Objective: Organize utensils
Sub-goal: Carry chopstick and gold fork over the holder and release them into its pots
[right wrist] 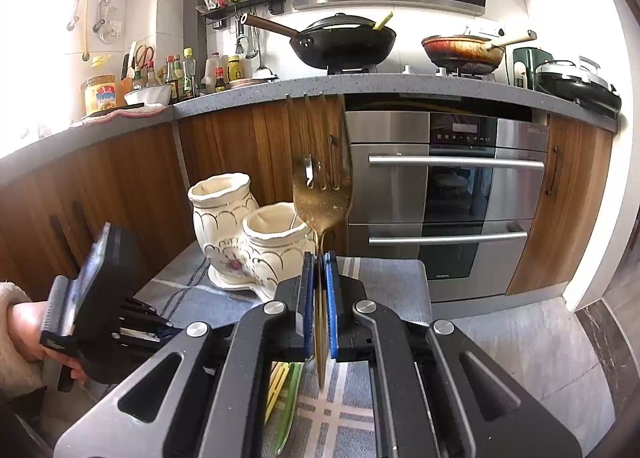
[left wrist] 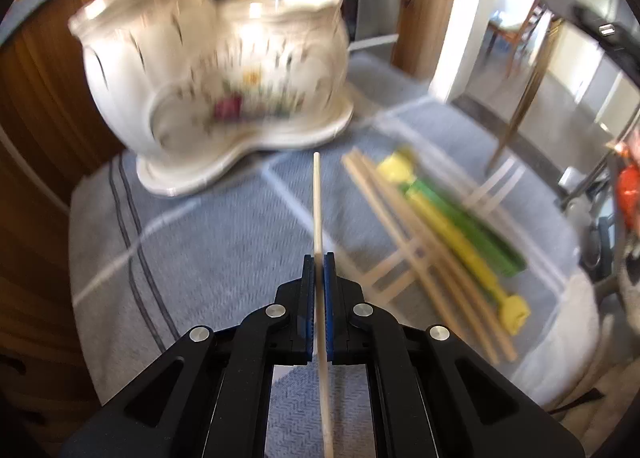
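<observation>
Your left tool is clamped on one pale wooden chopstick, aimed at the cream floral two-pot ceramic holder at 11 o'clock. Your right tool pinches a gold metal fork. More wooden chopsticks and yellow and green plastic utensils still lie on the grey-blue cloth at 3 o'clock, so most sorting remains.

Both tools share one build. The left gripper has matte black linkage arms with long cut-out slots, round silver pivot pins at the joints, and blue ribbed pads lining its two narrow fingers. The right gripper matches it: black arms, silver pins, blue pads. Left of the right gripper, a hand emerges from a fluffy cream sleeve.
</observation>
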### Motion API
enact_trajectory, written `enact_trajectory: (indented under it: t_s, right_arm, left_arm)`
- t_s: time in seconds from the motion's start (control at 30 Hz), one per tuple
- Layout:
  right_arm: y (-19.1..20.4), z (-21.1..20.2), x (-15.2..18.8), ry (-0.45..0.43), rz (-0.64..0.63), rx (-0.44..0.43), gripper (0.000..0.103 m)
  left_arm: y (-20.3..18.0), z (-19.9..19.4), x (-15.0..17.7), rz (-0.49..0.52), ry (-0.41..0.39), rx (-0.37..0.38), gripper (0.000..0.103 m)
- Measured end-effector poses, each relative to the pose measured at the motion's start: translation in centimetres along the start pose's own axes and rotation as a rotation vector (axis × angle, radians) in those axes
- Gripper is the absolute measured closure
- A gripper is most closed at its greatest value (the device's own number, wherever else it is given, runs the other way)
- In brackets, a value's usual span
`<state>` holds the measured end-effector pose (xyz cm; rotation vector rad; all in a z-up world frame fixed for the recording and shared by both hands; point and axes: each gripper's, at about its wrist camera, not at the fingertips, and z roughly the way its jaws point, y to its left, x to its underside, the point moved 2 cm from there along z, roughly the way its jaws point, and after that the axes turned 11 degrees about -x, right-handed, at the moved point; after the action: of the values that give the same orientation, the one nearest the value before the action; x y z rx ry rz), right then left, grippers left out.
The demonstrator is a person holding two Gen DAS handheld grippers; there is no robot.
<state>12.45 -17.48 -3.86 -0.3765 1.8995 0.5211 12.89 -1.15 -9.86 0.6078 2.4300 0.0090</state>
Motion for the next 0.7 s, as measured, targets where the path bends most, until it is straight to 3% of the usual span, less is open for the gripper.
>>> enact_trajectory:
  t_s: [0.13,0.37,0.7]
  right_arm:
    - [0.3,0.2,-1.2,-0.007,-0.009,-0.012,0.097]
    - [1.2,1.1,-4.8,-0.069,-0.046,-0.027,0.098]
    - [2.1,5.2,-11.3,-0.180,-0.063,-0.040,0.098]
  left_arm:
    - [0.5,-3.5,-1.0,-0.019,-0.145,0.028,0.098]
    - [3.4,-10.1,-4.1,-0.121,-0.457,-0.009,0.098]
    - [11.0,-13.5,-10.6,-0.371,-0.716,-0.021,0.098]
